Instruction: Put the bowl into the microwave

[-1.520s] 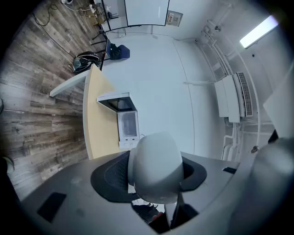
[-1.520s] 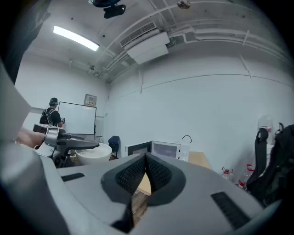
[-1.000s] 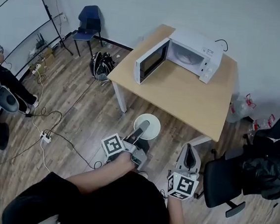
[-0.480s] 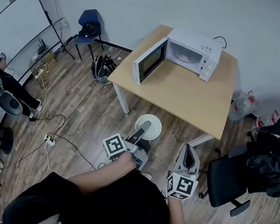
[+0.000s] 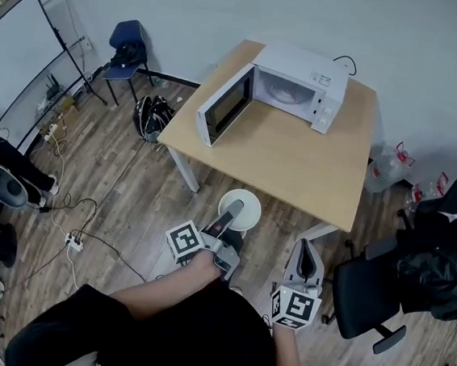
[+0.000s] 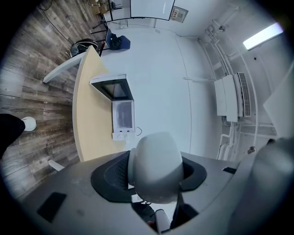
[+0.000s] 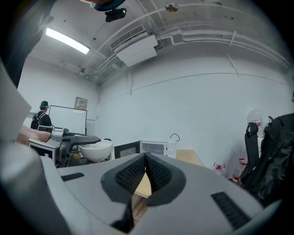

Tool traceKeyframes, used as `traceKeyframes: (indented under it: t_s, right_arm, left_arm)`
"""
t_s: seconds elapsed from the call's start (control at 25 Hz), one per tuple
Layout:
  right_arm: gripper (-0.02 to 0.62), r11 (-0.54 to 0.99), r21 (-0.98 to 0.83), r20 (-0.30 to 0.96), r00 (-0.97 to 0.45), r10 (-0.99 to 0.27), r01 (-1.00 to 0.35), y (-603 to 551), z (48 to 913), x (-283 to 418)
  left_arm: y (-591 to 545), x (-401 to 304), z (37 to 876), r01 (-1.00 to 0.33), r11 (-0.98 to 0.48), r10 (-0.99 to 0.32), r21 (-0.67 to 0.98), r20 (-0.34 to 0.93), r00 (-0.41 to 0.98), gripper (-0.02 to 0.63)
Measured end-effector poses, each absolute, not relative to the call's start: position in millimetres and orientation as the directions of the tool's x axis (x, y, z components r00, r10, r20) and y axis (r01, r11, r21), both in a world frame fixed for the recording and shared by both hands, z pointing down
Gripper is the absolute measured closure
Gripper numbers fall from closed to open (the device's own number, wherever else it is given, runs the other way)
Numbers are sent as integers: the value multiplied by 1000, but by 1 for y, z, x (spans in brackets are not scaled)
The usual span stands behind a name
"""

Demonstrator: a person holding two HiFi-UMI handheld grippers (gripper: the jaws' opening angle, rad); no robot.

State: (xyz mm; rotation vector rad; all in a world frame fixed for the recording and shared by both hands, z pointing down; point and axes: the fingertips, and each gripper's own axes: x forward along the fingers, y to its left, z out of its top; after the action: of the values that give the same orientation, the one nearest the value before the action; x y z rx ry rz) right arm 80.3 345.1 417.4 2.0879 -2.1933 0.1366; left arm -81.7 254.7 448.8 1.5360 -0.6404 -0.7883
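Observation:
My left gripper (image 5: 230, 212) is shut on the rim of a white bowl (image 5: 240, 209) and holds it over the wood floor, just short of the table's near edge. In the left gripper view the bowl (image 6: 154, 172) fills the gap between the jaws, seen from its side. The white microwave (image 5: 292, 83) stands at the far side of the wooden table (image 5: 303, 166) with its door (image 5: 224, 105) swung open to the left. My right gripper (image 5: 307, 250) hangs to the right of the bowl, shut and empty. The right gripper view shows the bowl (image 7: 95, 150) at its left and the microwave (image 7: 156, 148) ahead.
A black office chair (image 5: 362, 302) with dark bags stands close on the right. Water bottles (image 5: 386, 166) sit by the table's right end. A blue chair (image 5: 127, 50), a backpack (image 5: 149, 113), a whiteboard (image 5: 16, 42) and floor cables with a power strip (image 5: 72, 241) lie to the left.
Both grippers have moved a little toward the table, the bowl still held in the left one. The table and microwave now sit further left in the head view.

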Motion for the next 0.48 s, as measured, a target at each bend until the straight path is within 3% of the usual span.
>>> traceKeyframes:
  t_s: [0.48]
  right_arm:
    - [535, 58, 18, 200, -53, -978, -998, 216, 426, 108]
  left_arm:
    - [131, -61, 474, 8, -73, -777, 997, -62, 626, 382]
